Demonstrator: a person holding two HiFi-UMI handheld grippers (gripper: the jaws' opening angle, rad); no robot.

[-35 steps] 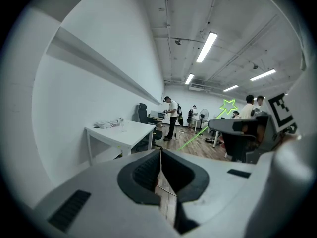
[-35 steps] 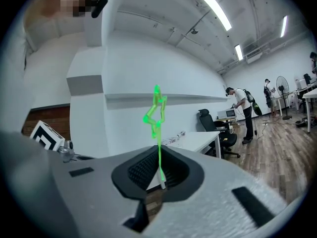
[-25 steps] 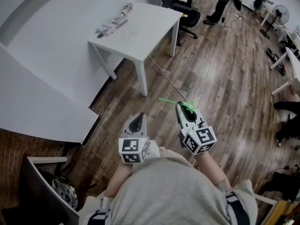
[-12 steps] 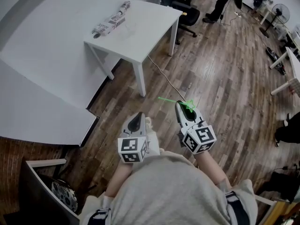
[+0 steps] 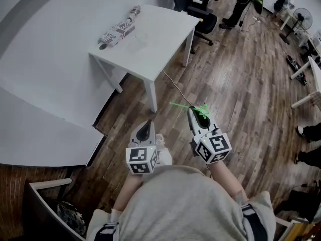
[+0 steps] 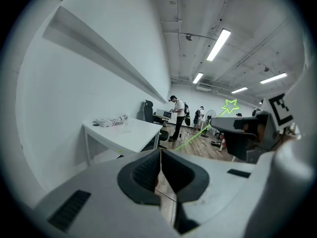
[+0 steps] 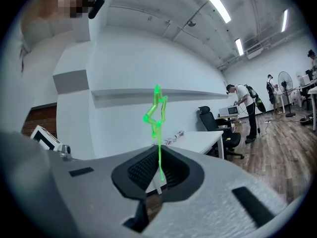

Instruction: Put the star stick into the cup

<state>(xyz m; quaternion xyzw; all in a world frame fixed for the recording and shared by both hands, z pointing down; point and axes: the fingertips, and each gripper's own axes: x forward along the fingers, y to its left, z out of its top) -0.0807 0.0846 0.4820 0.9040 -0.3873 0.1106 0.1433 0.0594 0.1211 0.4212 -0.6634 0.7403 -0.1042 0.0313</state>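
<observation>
Stick: star stick (image 5: 201,113) pinched in right tool (image 5: 195,114), over floor, well short of worktop (image 5: 168,26).
Left tool (image 5: 146,130): jaws together, empty.
Cup (image 6: 127,124): clear, on worktop near striped roll (image 5: 118,30).
Handling: walk up to the worktop, lower the stick's bare end into the cup.
Obstacles: cable (image 5: 175,86) on floor before worktop; chair (image 5: 199,15) beyond.

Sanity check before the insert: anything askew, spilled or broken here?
Nothing stands out. The star stick sits clamped in the right gripper, intact; the left gripper is shut and empty. What looks like a clear cup stands upright on the white table.
</observation>
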